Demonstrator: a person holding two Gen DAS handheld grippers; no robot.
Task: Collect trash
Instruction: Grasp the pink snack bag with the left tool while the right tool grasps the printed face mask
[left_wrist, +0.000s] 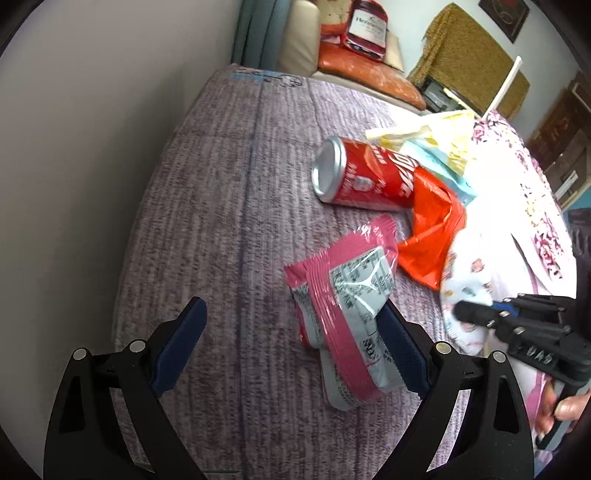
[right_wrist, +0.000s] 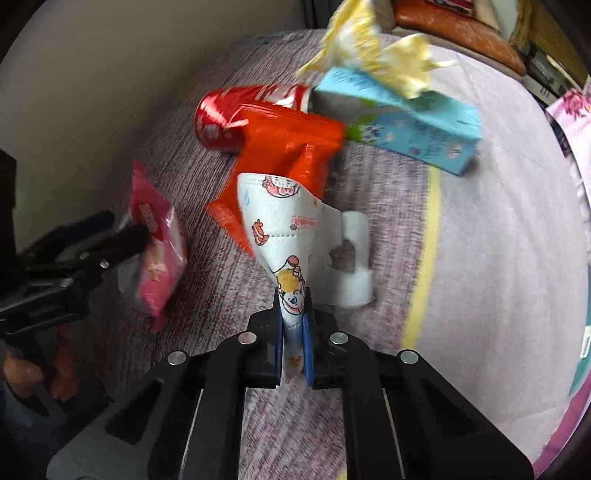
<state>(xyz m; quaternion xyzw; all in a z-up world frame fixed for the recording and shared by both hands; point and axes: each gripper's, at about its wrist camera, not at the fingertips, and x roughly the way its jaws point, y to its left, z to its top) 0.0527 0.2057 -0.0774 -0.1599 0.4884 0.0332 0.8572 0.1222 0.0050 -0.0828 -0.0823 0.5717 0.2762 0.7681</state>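
Trash lies on a purple-grey bed cover (left_wrist: 221, 221). My left gripper (left_wrist: 291, 310) is open over a pink and silver wrapper (left_wrist: 343, 302), which rests against its right finger. Beyond it are a red can (left_wrist: 362, 177) on its side, an orange-red plastic bag (left_wrist: 428, 229), a blue carton (right_wrist: 406, 122) and a crumpled yellow wrapper (right_wrist: 373, 48). My right gripper (right_wrist: 293, 306) is shut on the tip of a white cartoon-print face mask (right_wrist: 280, 221), whose white ear strap (right_wrist: 354, 258) trails to the right. The left wrist view shows the right gripper (left_wrist: 465, 310) over that mask (left_wrist: 465, 288).
A grey wall (left_wrist: 92, 147) runs along the bed's left side. Floral bedding (left_wrist: 535, 221) and a pale quilt (right_wrist: 498, 258) cover the right. An armchair with an orange cushion (left_wrist: 369, 74) and a red box stands beyond the bed. A hand (left_wrist: 565, 410) holds the right gripper's handle.
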